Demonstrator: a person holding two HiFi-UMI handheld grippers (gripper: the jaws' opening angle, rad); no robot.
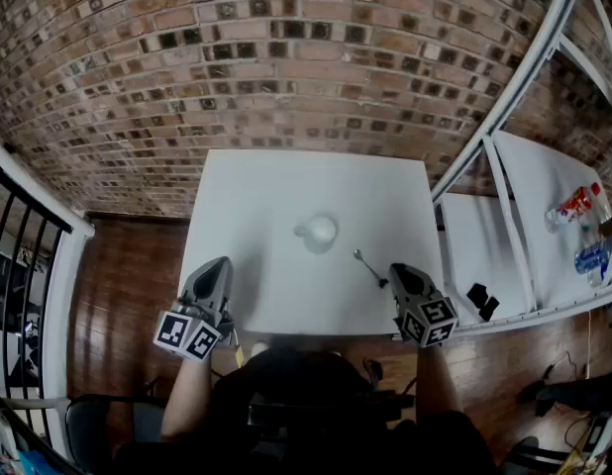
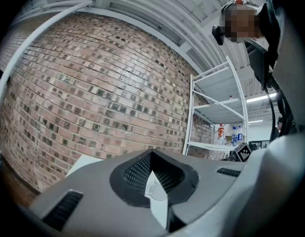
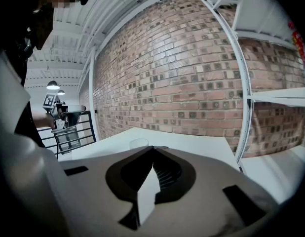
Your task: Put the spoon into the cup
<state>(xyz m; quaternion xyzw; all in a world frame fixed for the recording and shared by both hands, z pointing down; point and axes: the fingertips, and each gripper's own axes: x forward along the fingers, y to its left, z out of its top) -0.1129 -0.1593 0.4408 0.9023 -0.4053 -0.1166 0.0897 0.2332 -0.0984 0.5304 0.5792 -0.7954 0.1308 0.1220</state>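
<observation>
A white cup (image 1: 317, 232) stands near the middle of the white table (image 1: 256, 186). To its right, a metal spoon (image 1: 368, 265) lies flat on the tabletop. My right gripper (image 1: 405, 280) hovers at the table's front edge just right of the spoon's near end, shut and empty. At the front left edge is my left gripper (image 1: 212, 290), also shut with nothing in it. The right gripper view looks past the closed tips (image 3: 153, 149) to the cup (image 3: 138, 143). In the left gripper view the left gripper (image 2: 151, 154) points level at the brick wall, with only a table corner (image 2: 81, 163) showing.
A white metal rack (image 1: 504, 127) stands right of the table, with bottles (image 1: 575, 206) and small black items (image 1: 481, 300) on its shelf. A black railing (image 1: 19, 255) runs along the left. The brick wall (image 1: 286, 57) rises behind the table, over a wooden floor (image 1: 128, 275).
</observation>
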